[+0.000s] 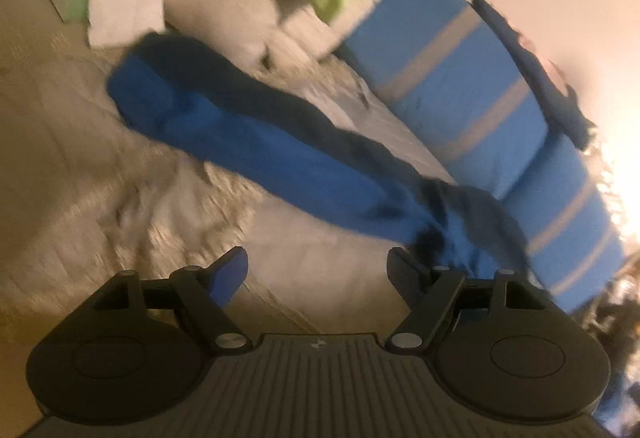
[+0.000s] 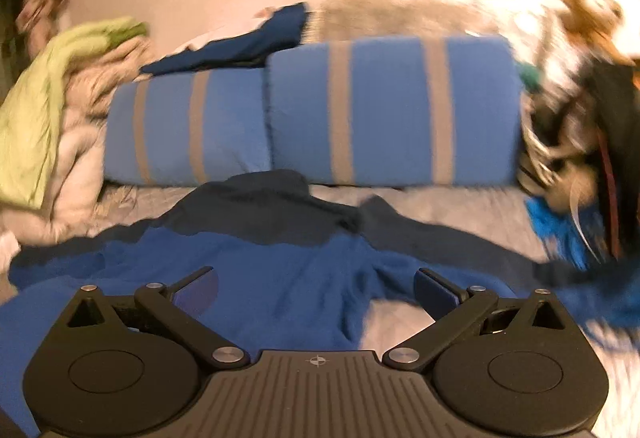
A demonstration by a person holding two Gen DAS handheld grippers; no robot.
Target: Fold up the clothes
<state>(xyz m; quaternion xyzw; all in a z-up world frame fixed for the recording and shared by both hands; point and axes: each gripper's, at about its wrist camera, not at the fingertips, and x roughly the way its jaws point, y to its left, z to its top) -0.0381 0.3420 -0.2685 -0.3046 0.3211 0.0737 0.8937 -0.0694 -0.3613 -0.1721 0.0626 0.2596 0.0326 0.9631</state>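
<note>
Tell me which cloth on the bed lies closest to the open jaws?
The blue garment, two-toned and spread flat just ahead of them. The lime-green cloth and white cloth lie farther back.

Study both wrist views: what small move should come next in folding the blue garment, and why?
Probably lower the right gripper onto the blue garment and close on an edge. Both grippers are open and hold nothing; the garment lies rumpled and unfolded on the bed, directly below the right gripper, while the left gripper sits beside one bunched end.

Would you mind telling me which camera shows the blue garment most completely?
The left wrist view: the blue garment lies there as one long strip across the bed, end to end. The right wrist view shows it close and spread wide, its edges running out of frame.
</note>
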